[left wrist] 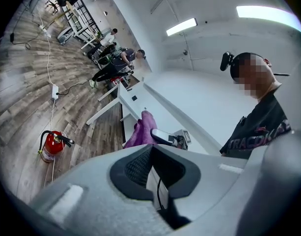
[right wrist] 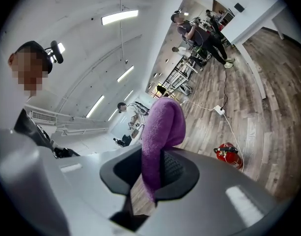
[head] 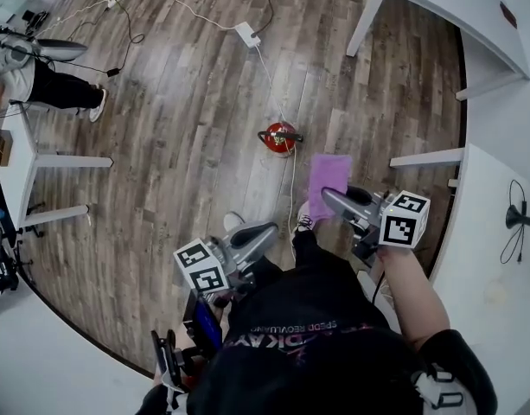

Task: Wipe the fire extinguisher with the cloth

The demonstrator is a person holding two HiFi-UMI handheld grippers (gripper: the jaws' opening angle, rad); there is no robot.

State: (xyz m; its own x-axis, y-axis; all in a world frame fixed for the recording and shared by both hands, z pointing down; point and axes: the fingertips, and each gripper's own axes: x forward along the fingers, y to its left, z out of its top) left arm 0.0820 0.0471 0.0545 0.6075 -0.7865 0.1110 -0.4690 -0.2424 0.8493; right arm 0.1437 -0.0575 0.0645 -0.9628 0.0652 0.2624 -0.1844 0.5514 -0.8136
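Cloth feel: my cloth (right wrist: 162, 127) looks soft, light and limp; it should fold round a curved body easily, but it could bunch or slip out if I drag hard.
Cloth hold: best pinched at one edge, leaving most of it free as a pad.
Extinguisher feel: I judge the extinguisher (head: 280, 137) to be a stiff, fairly heavy metal can with smooth paint. It is slippery under the pads and could tip if pushed from one side.
Extinguisher hold: take the black handle and neck on top to steady it, not the round shell.
Cloth look: purple, fuzzy, a fold arching up over my jaws.
Extinguisher look: small, red, black handle and hose on top.
Extinguisher place: upright on the wood floor (head: 187, 102), just beside a white cable (head: 266, 72), ahead of my feet and well apart from both grippers.
Right gripper (right wrist: 157, 173): jaws part-closed, clamped on the cloth.
Left gripper (left wrist: 150, 168): jaws fully closed, holding nothing.
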